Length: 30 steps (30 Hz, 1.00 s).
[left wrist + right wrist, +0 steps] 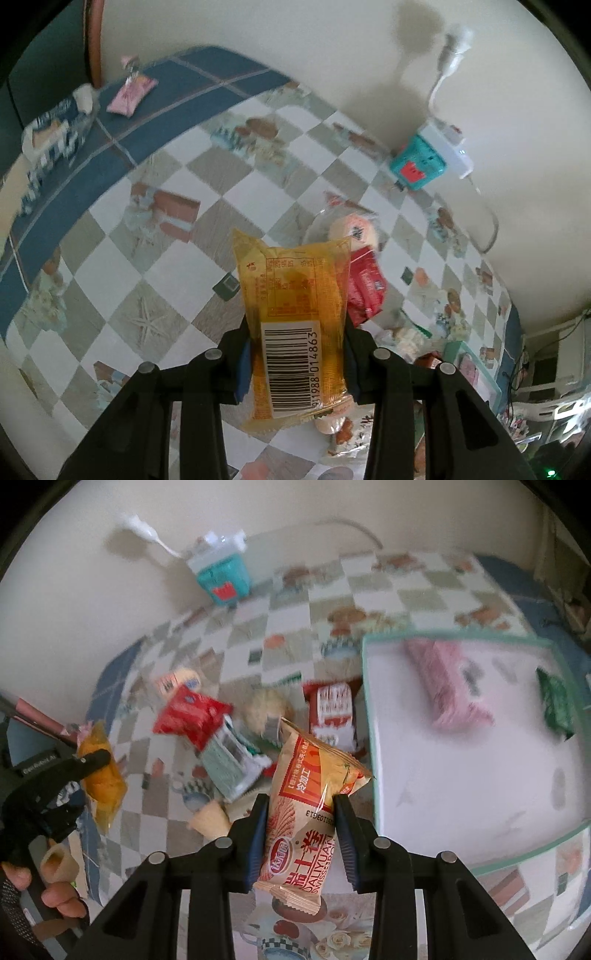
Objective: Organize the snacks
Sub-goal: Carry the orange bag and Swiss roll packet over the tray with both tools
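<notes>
Here the bench [373,587], covered in a checked cloth with a blue border, carries a white tray [461,775] with a green rim near its right edge; inside the tray lie a pink packet [448,681] and, by the tray's right rim, a dark green packet [556,705]. Against the wall at the bench's far edge sits a teal box [221,578]. Left of the tray, a loose pile of snacks [236,734] lies on the cloth, a red packet [194,716] among them. The right gripper [301,834] has its 2 fingers closed on an orange swiss-roll packet [306,805], held above the bench beside the tray's near-left corner. The left gripper [295,365] pinches a yellow packet [295,325] with a barcode, lifted over the pile.
</notes>
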Tool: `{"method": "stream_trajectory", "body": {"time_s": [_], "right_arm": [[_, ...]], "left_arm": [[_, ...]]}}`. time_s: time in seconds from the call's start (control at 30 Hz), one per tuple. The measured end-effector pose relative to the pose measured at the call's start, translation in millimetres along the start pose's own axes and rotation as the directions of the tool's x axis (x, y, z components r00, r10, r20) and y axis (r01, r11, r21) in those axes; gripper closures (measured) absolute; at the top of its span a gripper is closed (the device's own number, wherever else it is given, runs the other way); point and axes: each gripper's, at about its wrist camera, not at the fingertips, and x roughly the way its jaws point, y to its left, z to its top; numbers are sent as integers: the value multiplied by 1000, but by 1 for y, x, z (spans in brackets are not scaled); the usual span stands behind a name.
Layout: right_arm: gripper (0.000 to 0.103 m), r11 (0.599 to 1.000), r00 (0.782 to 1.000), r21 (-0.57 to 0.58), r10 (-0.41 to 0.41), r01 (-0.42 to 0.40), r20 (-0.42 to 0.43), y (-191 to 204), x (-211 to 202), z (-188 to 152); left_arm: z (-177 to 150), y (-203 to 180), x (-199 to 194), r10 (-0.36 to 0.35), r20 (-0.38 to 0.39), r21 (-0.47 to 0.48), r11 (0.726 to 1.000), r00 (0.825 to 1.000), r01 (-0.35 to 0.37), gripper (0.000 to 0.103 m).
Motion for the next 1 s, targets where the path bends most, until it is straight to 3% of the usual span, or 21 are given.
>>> {"method": "stream_trajectory", "body": {"time_s": [0.3,0.53,0.83,1.0], "right_arm": [[66,995,985,9,-102,102,142,-22,-44,13],[66,977,960,118,-199,178,198,-80,-70,20],[66,923,917,269,-337,276,214,-163,-97,21],[66,891,896,317,-397,324,200,-197,-105,17]], "left_arm": [[-16,-39,-35,-23,72,106,994,997,15,62],[-41,-84,-45,-50,82,211,977,995,32,62],[-96,-160,-42,-70,47,396,917,996,46,62],[-137,-205,-33,-67,18,512,858,998,49,62]]}}
